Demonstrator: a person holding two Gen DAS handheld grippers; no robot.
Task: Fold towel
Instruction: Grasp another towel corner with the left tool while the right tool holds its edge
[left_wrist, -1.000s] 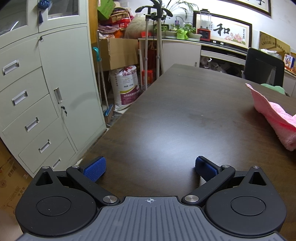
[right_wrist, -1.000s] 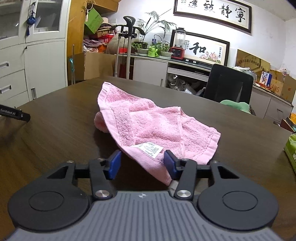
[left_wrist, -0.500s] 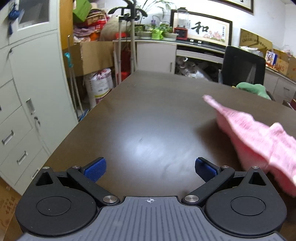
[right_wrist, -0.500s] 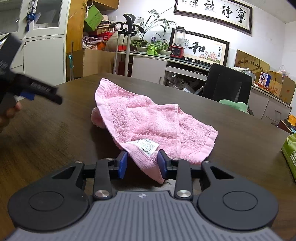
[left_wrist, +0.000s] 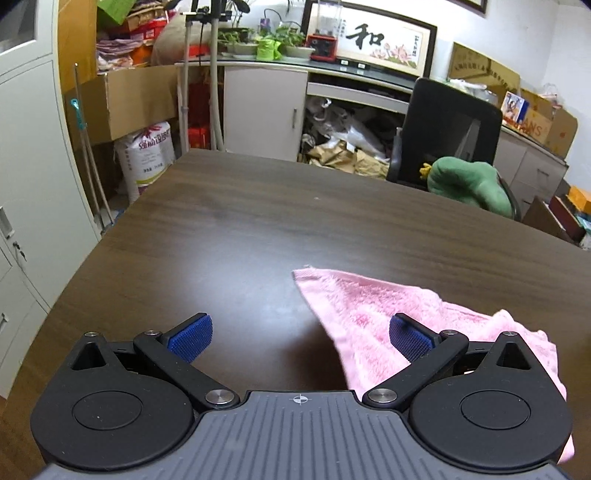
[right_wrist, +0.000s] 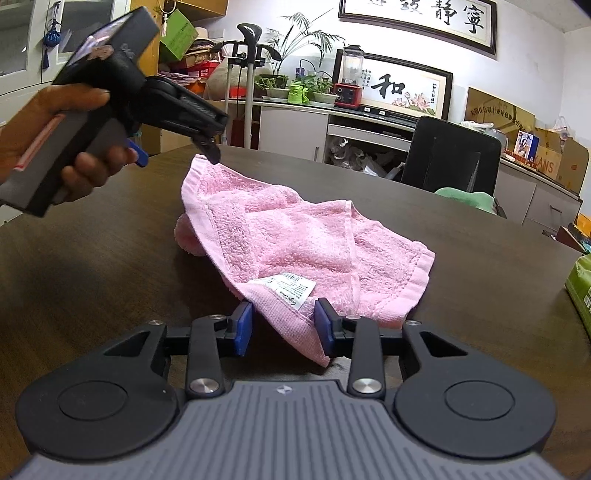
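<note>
Right wrist view: pink towel (right_wrist: 295, 240) crumpled on the table (right_wrist: 92, 258).
Right claw (right_wrist: 283, 325), half open, brackets the towel's near corner at 6 o'clock; pad contact unclear. Left claw (left_wrist: 299, 338) gapes wide, empty, over its 10 o'clock corner.

You're in a cluttered office that doubles as storage. Beyond your tongs the dark wood bench (left_wrist: 258, 221) runs to a black office chair (left_wrist: 447, 125). Grey filing cabinets (left_wrist: 26, 155) stand to the left. Framed calligraphy (right_wrist: 402, 86) hangs above a low sideboard (left_wrist: 266, 107) with potted plants (right_wrist: 295, 81), and cardboard boxes (left_wrist: 122, 99) and a sack (left_wrist: 146, 155) crowd the floor.
</note>
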